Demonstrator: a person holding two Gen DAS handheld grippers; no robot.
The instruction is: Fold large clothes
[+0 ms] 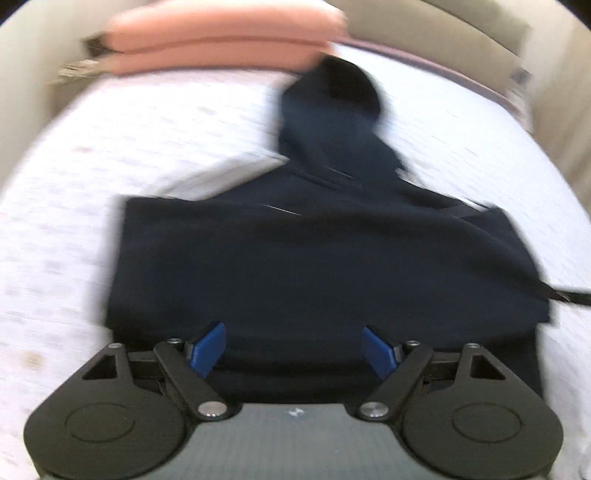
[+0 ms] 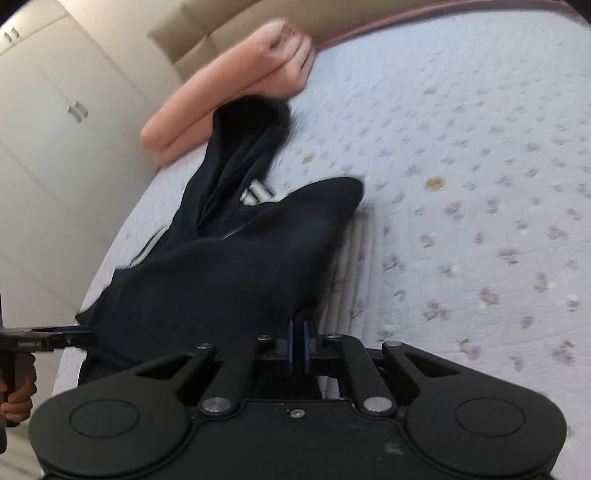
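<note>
A dark navy hooded garment (image 1: 314,258) lies folded on the bed, its hood (image 1: 332,107) pointing toward the far end. My left gripper (image 1: 293,350) hovers open over the garment's near edge, its blue pads (image 1: 207,350) wide apart and pressing on nothing. In the right wrist view the same garment (image 2: 229,280) runs up to my right gripper (image 2: 300,338). That gripper is shut, and the cloth's corner reaches its closed pads. The left gripper (image 2: 79,336) shows there at the garment's left corner, held by a hand (image 2: 16,400).
The bed has a white quilt with small flowers (image 2: 480,221). A folded pink blanket (image 1: 221,40) lies at the far end, close to the hood. A cream headboard (image 1: 424,26) stands behind it, and white wardrobe doors (image 2: 55,129) stand to the left of the bed.
</note>
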